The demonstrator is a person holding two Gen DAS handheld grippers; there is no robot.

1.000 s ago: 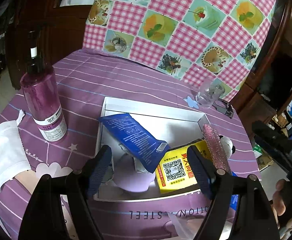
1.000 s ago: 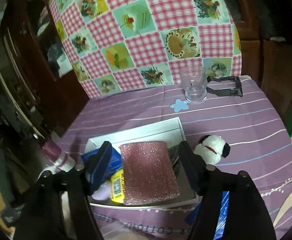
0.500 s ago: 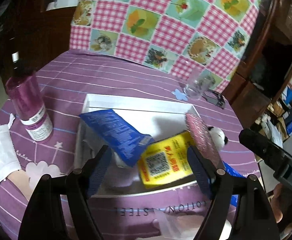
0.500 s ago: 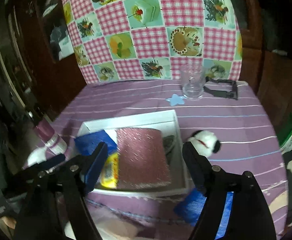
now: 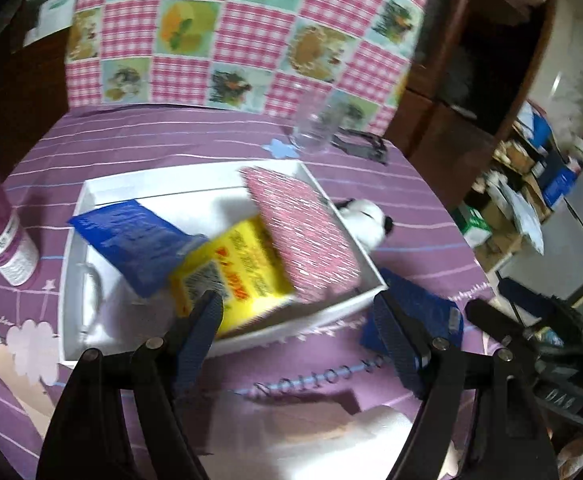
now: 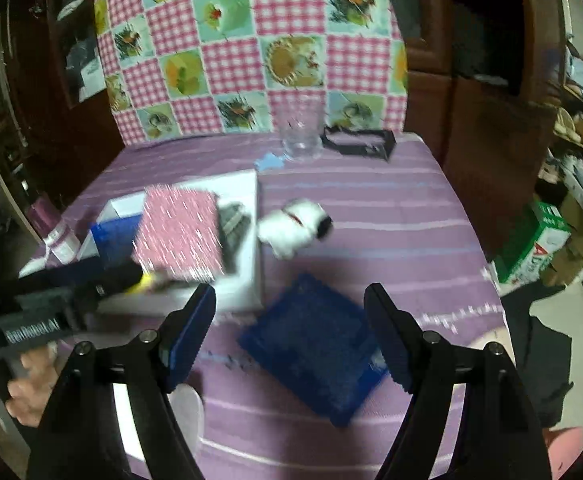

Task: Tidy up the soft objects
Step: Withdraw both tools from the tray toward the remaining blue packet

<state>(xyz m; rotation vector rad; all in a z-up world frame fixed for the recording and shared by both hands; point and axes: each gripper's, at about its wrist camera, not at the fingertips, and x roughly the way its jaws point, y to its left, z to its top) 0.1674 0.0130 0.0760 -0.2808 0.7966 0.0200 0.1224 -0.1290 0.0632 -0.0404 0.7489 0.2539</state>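
Swinging right: right gripper (image 6: 290, 334) now frames blue sponge (image 6: 311, 350), jaws apart.

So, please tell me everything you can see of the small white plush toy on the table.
The white plush toy is small, soft and fluffy, with black patches at one end, like ears or a nose, and a thin red mark like a collar. It lies on its side on the purple striped tablecloth, just outside the white box, by its right wall; whether it touches the wall I cannot tell. In the left wrist view it peeks from behind that wall. No gripper touches it. Motion blur hides finer details.
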